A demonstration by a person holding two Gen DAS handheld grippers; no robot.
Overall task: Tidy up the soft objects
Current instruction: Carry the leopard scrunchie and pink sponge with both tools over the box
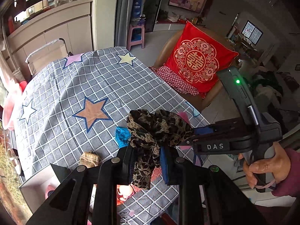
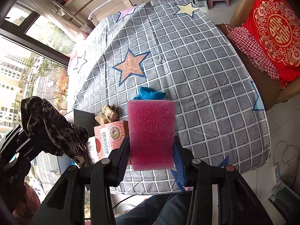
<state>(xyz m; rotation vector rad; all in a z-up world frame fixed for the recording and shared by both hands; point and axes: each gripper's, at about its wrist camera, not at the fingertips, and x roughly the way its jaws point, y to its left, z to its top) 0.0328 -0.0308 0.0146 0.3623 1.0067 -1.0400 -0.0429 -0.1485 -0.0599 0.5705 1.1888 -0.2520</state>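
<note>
We see the left gripper [image 1: 147, 161] clamped on a leopard-print cloth [image 1: 155, 131], bunched above its fingers; the right gripper [image 2: 151, 155] pinches a pink sponge [image 2: 151, 133] upright between its pads; a blue cloth [image 2: 150, 93], a beige sock [image 2: 107, 113] and a red box [image 2: 110, 136] lie on the checked tablecloth [image 2: 196, 71]; the sponge hides part of the blue cloth.
</note>
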